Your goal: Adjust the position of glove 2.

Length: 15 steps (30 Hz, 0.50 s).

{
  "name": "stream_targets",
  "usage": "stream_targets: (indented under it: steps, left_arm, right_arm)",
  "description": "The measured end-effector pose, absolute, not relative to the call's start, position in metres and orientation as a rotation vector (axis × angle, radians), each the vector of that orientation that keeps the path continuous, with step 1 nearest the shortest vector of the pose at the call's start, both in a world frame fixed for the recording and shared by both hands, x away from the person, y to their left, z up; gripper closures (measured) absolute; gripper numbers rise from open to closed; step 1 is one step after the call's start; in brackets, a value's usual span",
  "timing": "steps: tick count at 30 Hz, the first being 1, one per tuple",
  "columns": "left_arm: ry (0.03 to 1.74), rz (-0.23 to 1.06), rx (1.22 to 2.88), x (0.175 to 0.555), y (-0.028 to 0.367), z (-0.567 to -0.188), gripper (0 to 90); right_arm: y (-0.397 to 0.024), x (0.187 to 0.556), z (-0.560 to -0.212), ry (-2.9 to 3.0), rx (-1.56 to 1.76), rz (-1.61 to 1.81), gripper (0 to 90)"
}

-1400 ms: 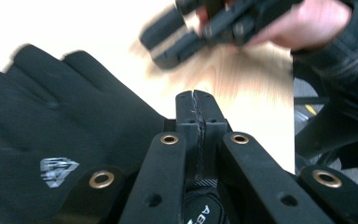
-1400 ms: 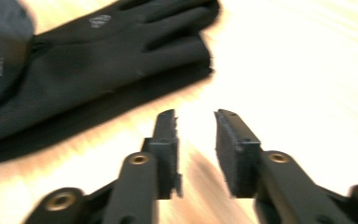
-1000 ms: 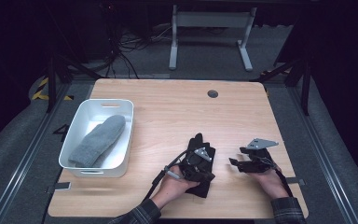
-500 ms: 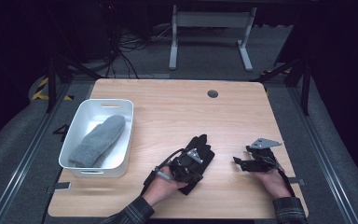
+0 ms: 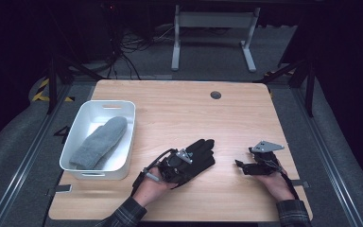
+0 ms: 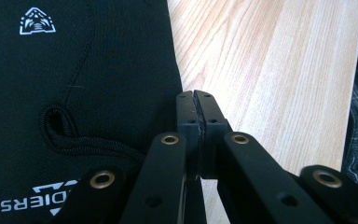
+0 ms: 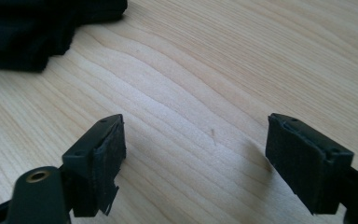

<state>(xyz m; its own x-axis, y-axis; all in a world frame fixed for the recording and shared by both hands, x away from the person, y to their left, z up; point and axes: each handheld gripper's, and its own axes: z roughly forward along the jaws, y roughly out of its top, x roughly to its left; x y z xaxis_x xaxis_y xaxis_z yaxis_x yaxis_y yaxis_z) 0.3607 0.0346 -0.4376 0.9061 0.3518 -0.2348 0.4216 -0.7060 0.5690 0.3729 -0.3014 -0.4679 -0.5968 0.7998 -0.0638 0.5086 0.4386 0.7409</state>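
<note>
A black glove point(image 5: 202, 152) lies flat on the wooden table point(image 5: 179, 113), near its front middle. My left gripper point(image 5: 189, 166) rests low over the glove's near end. In the left gripper view its pads are pressed together point(image 6: 196, 100) at the glove's point(image 6: 74, 84) right edge, and I see nothing between them. To the right, apart from the glove, my right gripper point(image 5: 240, 165) sits close above the table. Its jaws have just been opening and stand wide point(image 7: 196, 144) over bare wood. The glove's fingertips point(image 7: 37, 28) show at the upper left of the right gripper view.
A white bin point(image 5: 109, 103) at the table's left holds a grey mitten point(image 5: 99, 142). A small round cable hole point(image 5: 215, 95) sits near the table's far edge. A desk frame and cables stand on the floor beyond.
My left hand and its gripper have shifted left toward the bin, and the glove has shifted a little left with them. The right hand has stayed in place.
</note>
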Motion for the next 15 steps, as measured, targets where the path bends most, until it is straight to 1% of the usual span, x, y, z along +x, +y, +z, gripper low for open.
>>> stream_targets:
  steps: [4, 9, 12, 15]
  left_arm:
    - [0.541, -0.118, 2.406, 0.362, 0.037, -0.430, 89.6]
    - [0.546, -0.092, 2.381, 0.366, 0.043, -0.421, 84.3]
    - [0.544, -0.082, 2.374, 0.369, 0.044, -0.419, 75.1]
    - [0.571, -0.052, 2.363, 0.377, 0.047, -0.416, 57.3]
  right_arm:
    - [-0.302, 0.374, -0.469, 2.288, 1.118, 0.983, 18.8]
    - [-0.303, 0.375, -0.469, 2.292, 1.134, 0.989, 17.8]
    - [-0.303, 0.375, -0.469, 2.292, 1.135, 0.989, 17.7]
    - [-0.303, 0.375, -0.469, 2.292, 1.139, 0.988, 17.4]
